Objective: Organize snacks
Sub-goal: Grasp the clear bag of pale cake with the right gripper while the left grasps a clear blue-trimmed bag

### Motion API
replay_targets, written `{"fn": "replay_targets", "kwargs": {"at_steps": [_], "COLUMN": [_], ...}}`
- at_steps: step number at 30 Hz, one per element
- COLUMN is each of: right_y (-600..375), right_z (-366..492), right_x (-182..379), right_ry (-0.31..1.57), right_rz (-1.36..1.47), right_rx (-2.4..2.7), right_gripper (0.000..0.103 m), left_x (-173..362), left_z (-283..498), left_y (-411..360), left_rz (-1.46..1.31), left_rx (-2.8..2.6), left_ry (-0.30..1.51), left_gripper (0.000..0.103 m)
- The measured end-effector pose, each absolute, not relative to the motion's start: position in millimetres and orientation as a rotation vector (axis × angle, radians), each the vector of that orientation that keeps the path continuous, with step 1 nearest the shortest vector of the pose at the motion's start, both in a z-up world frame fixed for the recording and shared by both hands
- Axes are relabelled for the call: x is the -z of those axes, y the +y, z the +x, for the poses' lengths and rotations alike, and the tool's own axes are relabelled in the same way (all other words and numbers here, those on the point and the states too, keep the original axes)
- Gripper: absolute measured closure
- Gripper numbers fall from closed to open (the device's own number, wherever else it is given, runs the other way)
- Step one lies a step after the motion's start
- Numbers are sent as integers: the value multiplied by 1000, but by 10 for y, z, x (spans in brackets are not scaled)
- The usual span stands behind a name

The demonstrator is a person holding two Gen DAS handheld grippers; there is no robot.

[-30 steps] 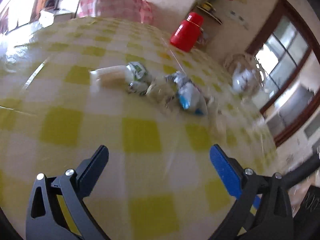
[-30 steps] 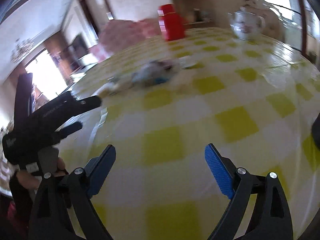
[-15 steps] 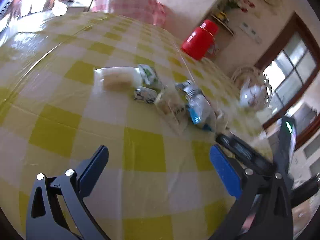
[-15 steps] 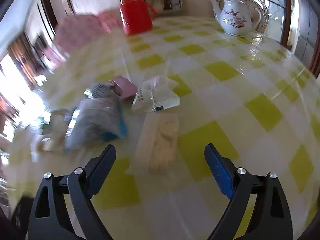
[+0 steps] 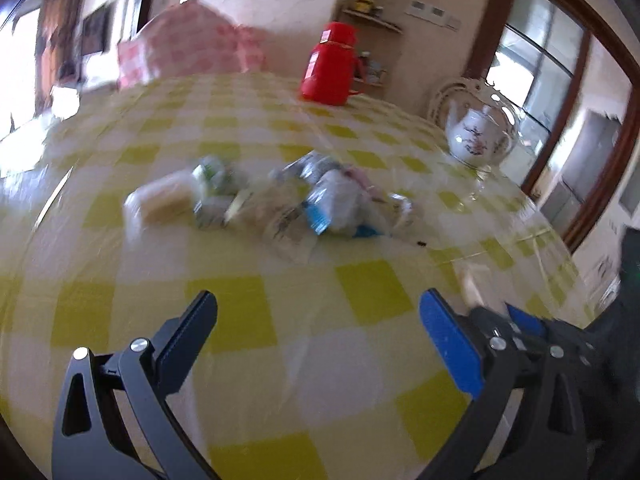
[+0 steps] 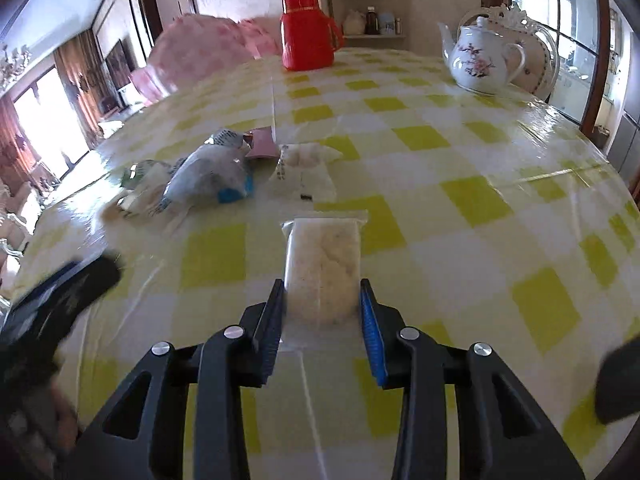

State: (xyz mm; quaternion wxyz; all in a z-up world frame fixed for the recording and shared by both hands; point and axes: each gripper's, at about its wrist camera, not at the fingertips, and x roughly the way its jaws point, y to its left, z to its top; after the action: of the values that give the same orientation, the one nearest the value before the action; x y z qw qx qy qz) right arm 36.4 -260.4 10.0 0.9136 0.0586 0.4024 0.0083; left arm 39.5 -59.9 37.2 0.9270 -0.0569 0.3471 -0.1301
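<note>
The right gripper (image 6: 322,302) now clamps the near end of a clear packet of pale crumbly snack (image 6: 323,264), whereas half a second ago its jaws stood wide apart above that same packet lying loose on the cloth; the packet's long axis runs straight away from the camera along the fingers, its sealed far edge pointing toward the back of the table, and it lies low over the yellow-and-white checked tablecloth (image 6: 472,200), though whether its far end touches the cloth cannot be told; the left gripper (image 5: 318,326) hangs with its jaws spread wide and nothing between them, as in the earlier frames, but its view has swung so that the pile now sits further off and blurred; just beyond the held packet lies a clear bag with white pieces (image 6: 304,172), and to its left a bluish-white bag (image 6: 212,178) with a small dark-pink sachet (image 6: 262,144) touching its far side; in the left view a pale block in wrapping (image 5: 160,200) lies at the left end of the same cluster; further back, well apart from the snacks, stand a red thermos (image 6: 308,30) and a white flowered teapot (image 6: 482,62); a pink checked cover (image 5: 188,40) rises past the table's far edge.
</note>
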Motion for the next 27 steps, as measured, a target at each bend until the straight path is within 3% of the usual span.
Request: {"fn": "replay_targets", "kwargs": {"at_steps": [4,13,14,15,20,27], "right_y": [-2714,-2661,-2652,-2652,-2711,-2748], "right_z": [251,282,289,294,289,242], "right_x": [-55,-24,-21,-19,-22,-32], "right_ry": [836,855,859,861,861,861], "right_rz": [179,167,165,164,195,199], "right_rx": [-29,-37,-42,-48,-68,-57], "right_gripper": [67,67,67,67,67,67], "left_x": [-460,-125,-125,-134,-192,-281], "left_z": [728,1756,1783,1778,1459,749], "left_y": [-888,-1436,-1405,-1381,-1434,-1294], "left_rz": [34,194,157,137,217,224], "left_rx": [260,217,238,255,362,455], "left_ry": [665,858,865,860,810,809], "left_gripper": [2,2,16,36,45,46]}}
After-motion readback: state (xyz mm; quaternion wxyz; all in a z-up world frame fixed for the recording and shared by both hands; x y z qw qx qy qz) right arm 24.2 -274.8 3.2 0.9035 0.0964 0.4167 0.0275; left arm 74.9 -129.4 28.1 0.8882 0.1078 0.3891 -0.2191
